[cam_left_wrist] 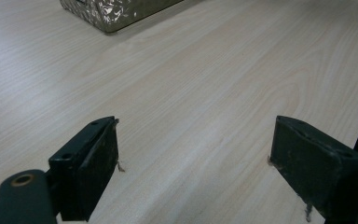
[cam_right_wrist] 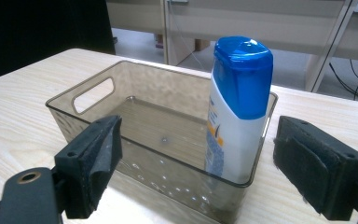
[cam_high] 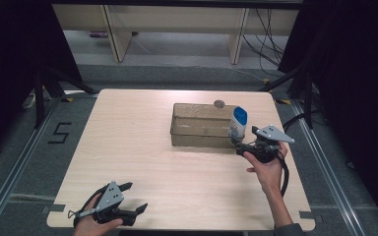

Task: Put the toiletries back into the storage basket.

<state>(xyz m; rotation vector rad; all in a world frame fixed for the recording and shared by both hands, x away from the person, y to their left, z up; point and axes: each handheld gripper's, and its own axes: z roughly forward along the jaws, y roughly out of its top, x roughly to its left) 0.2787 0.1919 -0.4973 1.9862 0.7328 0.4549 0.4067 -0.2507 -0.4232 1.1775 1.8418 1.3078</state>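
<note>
Upright in the near right corner of a translucent smoky-brown plastic bin with cut-out handles [cam_right_wrist: 93, 116] stands a white plastic bottle with a blue cap [cam_right_wrist: 237, 107], leaning lightly against the bin's end wall. That bin sits on a pale wood-grain table [cam_high: 142, 147], toward its far right part. Just beside the bin's right end, the right gripper [cam_high: 242, 145] is held level in the person's right hand [cam_high: 267, 169]; in the right gripper view its two black jaws stand wide apart on either side of the bottle, pads clear of it and holding nothing. Well apart, at the table's near left edge, the left gripper [cam_high: 134, 197] rests in the left hand [cam_high: 91, 225], its jaws also spread wide over bare wood, gripping nothing.
</note>
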